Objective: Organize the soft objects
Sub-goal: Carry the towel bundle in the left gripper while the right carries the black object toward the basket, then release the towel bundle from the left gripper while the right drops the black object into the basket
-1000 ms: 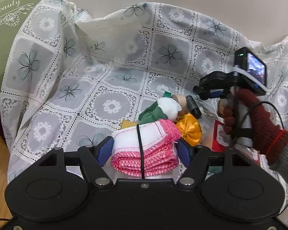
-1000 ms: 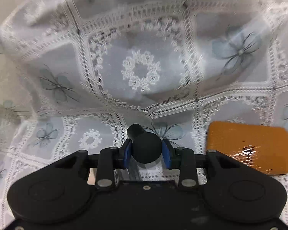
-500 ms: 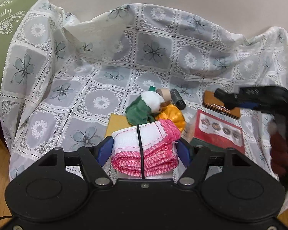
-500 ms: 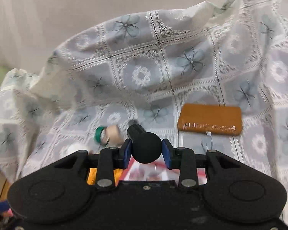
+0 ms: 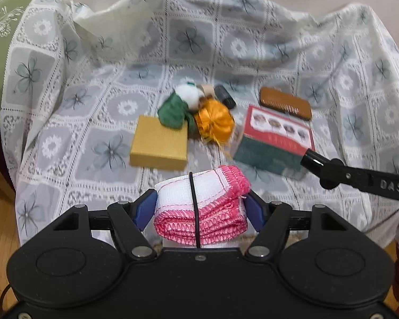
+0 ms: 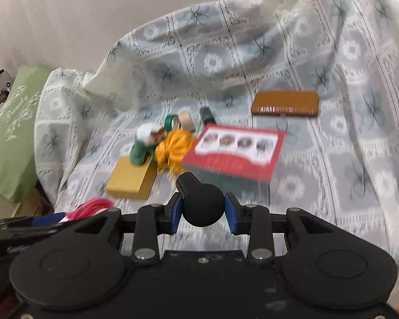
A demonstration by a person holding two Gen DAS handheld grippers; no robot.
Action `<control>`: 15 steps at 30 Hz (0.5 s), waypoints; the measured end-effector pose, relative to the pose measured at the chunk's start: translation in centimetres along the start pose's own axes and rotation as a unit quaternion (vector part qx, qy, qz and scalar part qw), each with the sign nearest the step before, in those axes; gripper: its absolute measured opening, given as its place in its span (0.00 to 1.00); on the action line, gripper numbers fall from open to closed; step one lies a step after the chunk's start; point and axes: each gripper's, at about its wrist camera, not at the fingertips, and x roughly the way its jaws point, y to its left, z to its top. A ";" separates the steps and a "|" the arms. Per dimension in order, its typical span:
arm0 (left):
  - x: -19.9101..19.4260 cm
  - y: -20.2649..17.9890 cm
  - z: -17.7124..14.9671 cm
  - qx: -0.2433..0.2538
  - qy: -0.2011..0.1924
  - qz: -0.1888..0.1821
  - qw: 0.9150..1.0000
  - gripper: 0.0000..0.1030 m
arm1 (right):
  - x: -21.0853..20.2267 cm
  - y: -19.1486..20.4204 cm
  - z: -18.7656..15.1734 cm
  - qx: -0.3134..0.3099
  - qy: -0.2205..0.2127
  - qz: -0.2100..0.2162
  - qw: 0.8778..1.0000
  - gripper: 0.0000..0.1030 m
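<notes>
The folded white cloth with pink stitched edging, bound by a thin black band (image 5: pixel 199 207), sat clamped between the blue pads of the left gripper (image 5: pixel 199 208), carried above the near edge of the lace-patterned white and grey floral cover (image 5: pixel 188 37) draped over the surface. The right gripper (image 6: pixel 203 208) was closed tight on a black, rounded, matte object with a short stubby neck (image 6: pixel 200 202); what that object was could not be told. On the cover beyond lay a loose cluster: a green and white soft toy figure (image 5: pixel 178 106) leaning on a flat mustard-gold box (image 5: pixel 159 143), an orange satin ribbon bow (image 5: pixel 214 123) touching the toy, a small dark cylinder (image 5: pixel 224 97) just behind, a red and green printed carton (image 5: pixel 275 139) and a brown leather-look case (image 5: pixel 286 102) farther to the right. A green printed cushion (image 5: pixel 0 40) showed at the left edge. The step in hand seemed to be the carrying phase, both grippers loaded and drawn off from the pile. The next move would likely call for choosing a bare patch of cover for the cloth, lowering it flat before easing the pads apart, and keeping it clear of the hard boxes so the soft things end grouped together.
</notes>
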 end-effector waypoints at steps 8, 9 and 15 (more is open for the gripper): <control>0.5 -0.9 -2.2 0.018 0.052 0.000 0.998 0.63 | -2.1 0.2 -3.9 -0.009 0.049 -0.001 0.999 0.33; 0.6 -0.9 -2.5 0.018 0.061 -0.001 0.998 0.63 | -2.3 0.3 -4.3 -0.012 0.055 -0.002 0.998 0.33; 1.1 -1.1 -4.1 0.020 0.101 -0.001 0.995 0.64 | -2.5 0.7 -6.1 -0.028 0.096 0.002 0.995 0.33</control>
